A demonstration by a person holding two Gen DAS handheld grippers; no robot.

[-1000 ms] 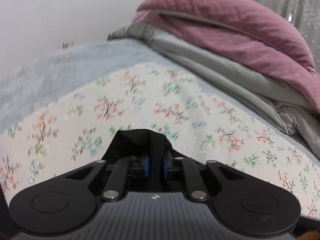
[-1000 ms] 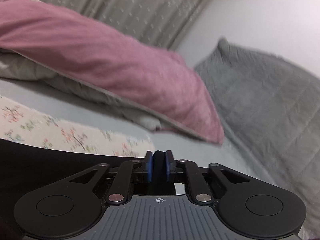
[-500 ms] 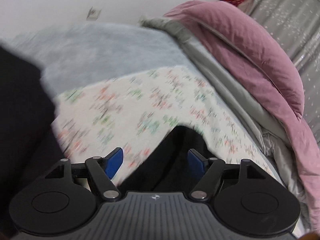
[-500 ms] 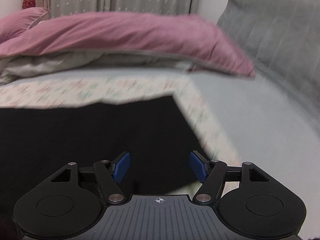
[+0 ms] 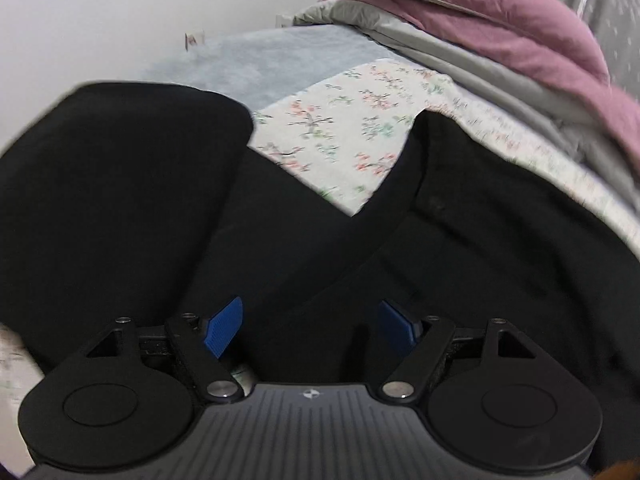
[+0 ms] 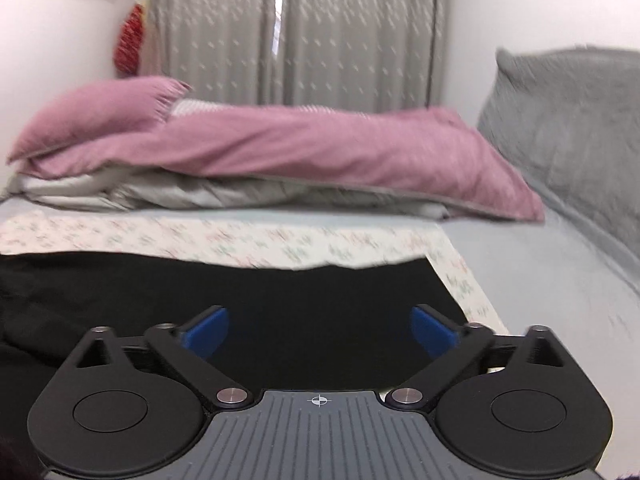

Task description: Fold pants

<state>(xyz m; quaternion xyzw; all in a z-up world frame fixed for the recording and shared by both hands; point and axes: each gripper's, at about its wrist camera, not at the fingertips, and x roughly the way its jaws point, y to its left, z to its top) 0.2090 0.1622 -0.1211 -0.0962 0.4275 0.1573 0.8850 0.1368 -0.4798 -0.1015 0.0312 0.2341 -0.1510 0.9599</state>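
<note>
In the left wrist view, the left gripper sat at 6 o'clock with its blue-padded fingers spread wide and nothing between them. The black pants lay spread beneath and ahead of it on the floral sheet, filling most of the lower picture. One rounded dark mass rose toward 9 to 10 o'clock and another stretch ran off toward 3 o'clock, with a wedge of floral sheet showing between them near the centre, toward 12 o'clock. Whether the fingers touched the cloth could not be told. A pale blue blanket lay beyond the sheet at 11 to 12 o'clock. A pink duvet rested on grey bedding toward 1 to 2 o'clock.

In the right wrist view, the right gripper was also at 6 o'clock, its blue pads held far apart and gripping nothing. The black pants lay flat under it, from 9 o'clock across to about 4 o'clock, with their far edge running straight across the floral sheet. The pink duvet lay heaped across the middle on pale grey bedding. A grey quilted pillow stood at 2 to 3 o'clock, grey curtains hung at 12 o'clock, and a red hanging item showed at 11 o'clock, too blurred to identify.
</note>
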